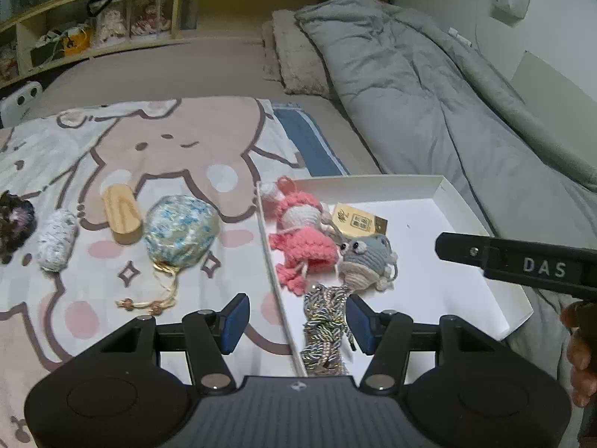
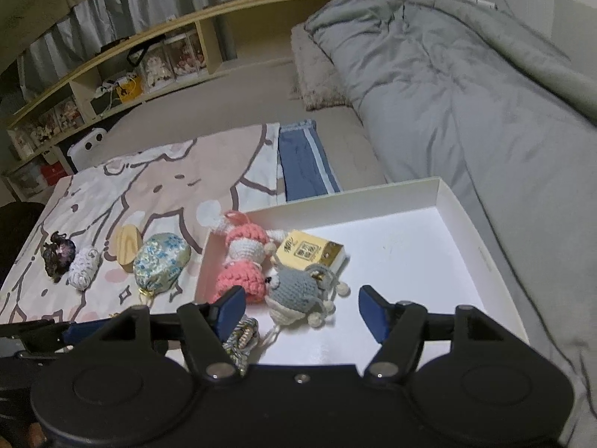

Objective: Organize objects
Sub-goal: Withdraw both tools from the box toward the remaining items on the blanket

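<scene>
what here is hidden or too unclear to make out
- Lower end of the metallic braided cord: both views, hidden behind the tool bodies.
- Print on the small yellow box: too small in both views.
- Dark fuzzy scrunchie: left wrist view, cut by the left edge.
- Shelf contents: blurred, far.

Left wrist view is taken from low over the near edge of the printed blanket, faced forward across the bed toward the shelf; the white box is seen close at right, its left wall nearly centred. Right wrist view is taken from further right, directly over the box near edge, faced the same way. Box contents, blanket items, grey duvet and shelf are shared by both views.
</scene>
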Demonstrator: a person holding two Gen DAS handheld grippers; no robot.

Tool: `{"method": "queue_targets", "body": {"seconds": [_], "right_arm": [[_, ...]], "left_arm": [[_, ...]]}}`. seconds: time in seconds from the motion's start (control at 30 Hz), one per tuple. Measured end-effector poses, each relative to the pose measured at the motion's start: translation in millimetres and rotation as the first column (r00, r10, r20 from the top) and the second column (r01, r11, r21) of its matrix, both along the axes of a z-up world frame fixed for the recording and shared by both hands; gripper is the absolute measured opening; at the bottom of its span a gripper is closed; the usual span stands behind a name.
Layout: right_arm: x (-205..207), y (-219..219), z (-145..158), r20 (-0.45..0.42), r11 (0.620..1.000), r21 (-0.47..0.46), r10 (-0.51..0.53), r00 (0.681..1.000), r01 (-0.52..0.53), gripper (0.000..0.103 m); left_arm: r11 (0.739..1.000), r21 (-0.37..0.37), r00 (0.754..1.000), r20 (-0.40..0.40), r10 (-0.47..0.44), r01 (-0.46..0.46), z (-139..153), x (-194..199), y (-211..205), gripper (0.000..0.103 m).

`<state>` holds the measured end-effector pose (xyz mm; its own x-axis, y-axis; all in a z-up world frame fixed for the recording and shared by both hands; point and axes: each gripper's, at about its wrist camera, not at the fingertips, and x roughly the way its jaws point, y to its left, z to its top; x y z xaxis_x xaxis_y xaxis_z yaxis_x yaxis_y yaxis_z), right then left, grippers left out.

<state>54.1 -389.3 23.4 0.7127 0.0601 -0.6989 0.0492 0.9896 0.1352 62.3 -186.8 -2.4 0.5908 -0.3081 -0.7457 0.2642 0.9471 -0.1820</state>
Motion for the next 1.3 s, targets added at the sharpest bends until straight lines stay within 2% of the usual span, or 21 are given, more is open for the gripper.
{"method": "queue_targets", "body": {"seconds": [0.13, 0.27, 0.6, 0.7, 0.87, 1.13, 1.3], "right_arm": [[-8, 4, 7, 0.022, 1.000, -0.013, 0.009, 1.000, -0.009, 0.072], [-15, 3, 13, 0.039, 1.000, -0.020, -0.005, 0.999, 0.006, 0.074], [-29, 6, 24, 0.090, 0.999, -0.048, -0.014, 0.996, 0.018, 0.093], [-30, 8, 26, 0.100, 0.998, -0.060, -0.016, 0.995, 0.022, 0.098], [-28, 14, 26, 0.104, 0.997, -0.076, -0.013, 0.995, 0.021, 0.103], [-19, 28, 22, 0.111, 0.997, -0.073, -0.009, 0.994, 0.017, 0.103], [-10, 51, 15, 0.095, 0.997, -0.081, 0.028, 0.995, -0.021, 0.103]], "left_arm": [[1.000, 0.000, 1.000, 0.015, 0.010, -0.010, 9, -4, 10, 0.059], [1.000, 0.002, 0.999, 0.034, 0.020, -0.020, 17, -8, 20, 0.066], [0.999, 0.022, 0.996, 0.078, 0.041, -0.043, 32, -11, 41, 0.098], [0.998, 0.019, 0.995, 0.088, 0.055, -0.057, 36, -9, 49, 0.103], [0.997, 0.024, 0.993, 0.097, 0.066, -0.069, 38, -4, 64, 0.103], [0.993, 0.039, 0.986, 0.125, 0.110, -0.116, 39, 4, 98, 0.103], [0.985, 0.041, 0.977, 0.138, 0.159, -0.167, 38, 8, 127, 0.103]]}}
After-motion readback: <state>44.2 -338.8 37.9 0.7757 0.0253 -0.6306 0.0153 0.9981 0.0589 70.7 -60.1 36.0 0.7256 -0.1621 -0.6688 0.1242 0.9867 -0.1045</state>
